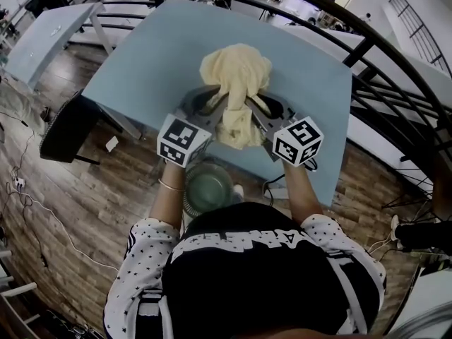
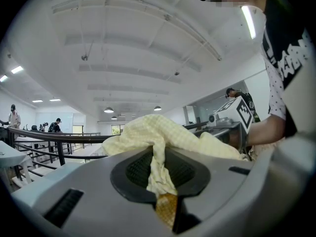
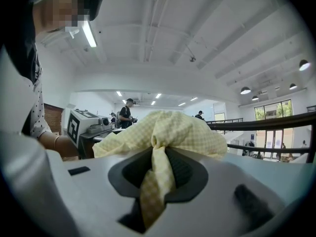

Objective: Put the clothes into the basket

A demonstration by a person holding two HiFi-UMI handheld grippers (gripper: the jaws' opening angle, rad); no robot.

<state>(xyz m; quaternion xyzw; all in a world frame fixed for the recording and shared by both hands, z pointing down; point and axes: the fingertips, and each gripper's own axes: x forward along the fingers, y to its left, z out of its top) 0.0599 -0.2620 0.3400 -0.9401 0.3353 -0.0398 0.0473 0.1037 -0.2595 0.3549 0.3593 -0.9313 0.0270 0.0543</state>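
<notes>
A pale yellow checked cloth [image 1: 236, 90] hangs bunched in the air over the near edge of the blue table [image 1: 155, 62]. Both grippers hold it from either side. My left gripper [image 1: 215, 104] is shut on the cloth [image 2: 163, 132], and a fold runs down between its pads [image 2: 138, 169]. My right gripper [image 1: 256, 106] is shut on the same cloth [image 3: 173, 130], with a strip of it pinched in the jaws. Below my hands, on the floor by the table's edge, stands a round basket [image 1: 191, 189] with a greenish inside.
A black chair [image 1: 67, 129] stands at the table's left. A dark metal railing [image 1: 385, 55] curves round the far and right sides. A second light table [image 1: 49, 34] is at the upper left. Cables [image 1: 28, 203] lie on the wooden floor.
</notes>
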